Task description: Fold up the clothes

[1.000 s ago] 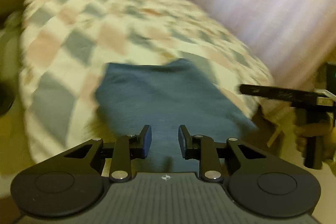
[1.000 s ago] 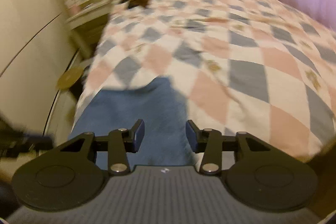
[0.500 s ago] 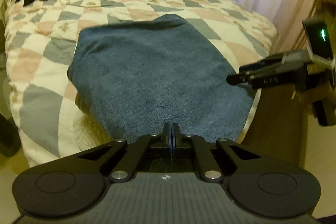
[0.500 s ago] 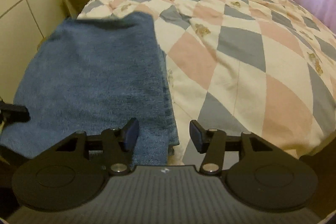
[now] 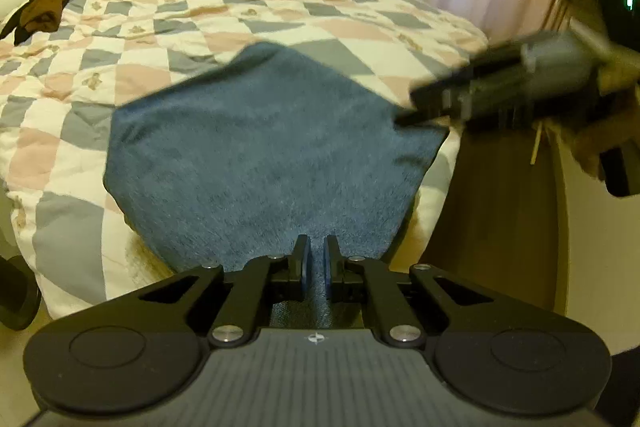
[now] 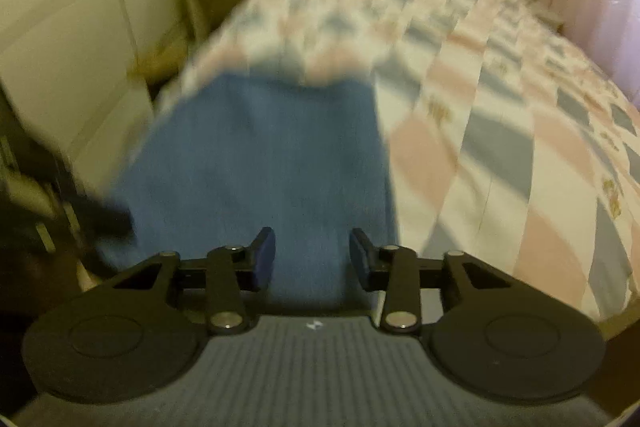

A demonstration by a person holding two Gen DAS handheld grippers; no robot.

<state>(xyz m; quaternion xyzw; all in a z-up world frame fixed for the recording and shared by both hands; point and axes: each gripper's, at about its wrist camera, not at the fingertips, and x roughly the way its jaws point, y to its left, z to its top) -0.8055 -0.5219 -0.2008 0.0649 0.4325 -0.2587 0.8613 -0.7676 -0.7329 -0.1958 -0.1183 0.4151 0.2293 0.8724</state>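
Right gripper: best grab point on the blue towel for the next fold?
Judging by its pose, the near hem at the blue towel's bed-edge corner, approached from the foot of the bed: that edge overhangs, giving the open right gripper something to pinch.

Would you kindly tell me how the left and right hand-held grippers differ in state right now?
The left hand-held gripper is pinched on the blue towel; the right hand-held gripper stands open, its jaws just closing, over the towel without pressing it. Both point at the towel's near edge.

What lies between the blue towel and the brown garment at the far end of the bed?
Only bare checked quilt lies between the blue towel and the brown garment, clearest in the left wrist view.
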